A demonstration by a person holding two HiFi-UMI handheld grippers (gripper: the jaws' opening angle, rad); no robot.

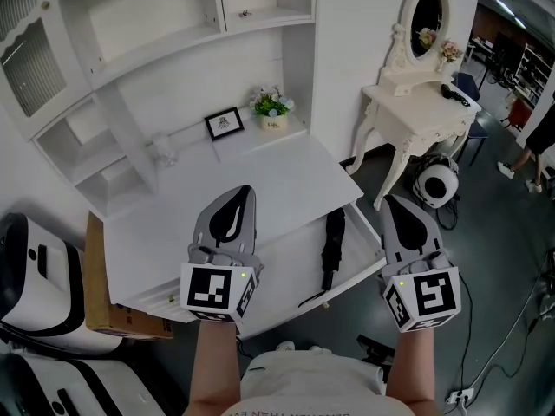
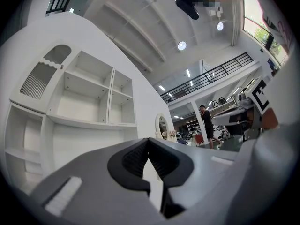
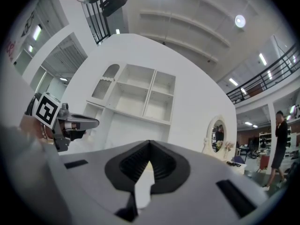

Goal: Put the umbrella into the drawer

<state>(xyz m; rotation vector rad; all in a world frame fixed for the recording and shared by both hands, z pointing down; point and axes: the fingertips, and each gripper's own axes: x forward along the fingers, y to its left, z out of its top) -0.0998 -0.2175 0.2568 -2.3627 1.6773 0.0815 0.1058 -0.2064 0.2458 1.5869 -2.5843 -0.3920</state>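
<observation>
Lying lengthwise in the open drawer (image 1: pixel 282 263) of the white desk (image 1: pixel 260 176) is the folded black umbrella (image 1: pixel 330 248). The left gripper (image 1: pixel 241 196) and right gripper (image 1: pixel 395 204) hang above, one either side of it, both clenched on nothing.

- No word, number or brand can be read anywhere.
- The marker cube (image 1: pixel 217 291) of the left claw (image 1: pixel 244 192) and the second cube (image 1: pixel 425 297) of the right claw (image 1: pixel 395 201) bear black-and-white square patterns, not lettering.
- The framed picture (image 1: pixel 225 123) on the bench (image 1: pixel 286 180) shows dark marks too small to read.
- The flower pot (image 1: pixel 274 121) beside it carries a label too small to read.
- Faint print on the person's shirt (image 1: pixel 312 388) is illegible.
</observation>
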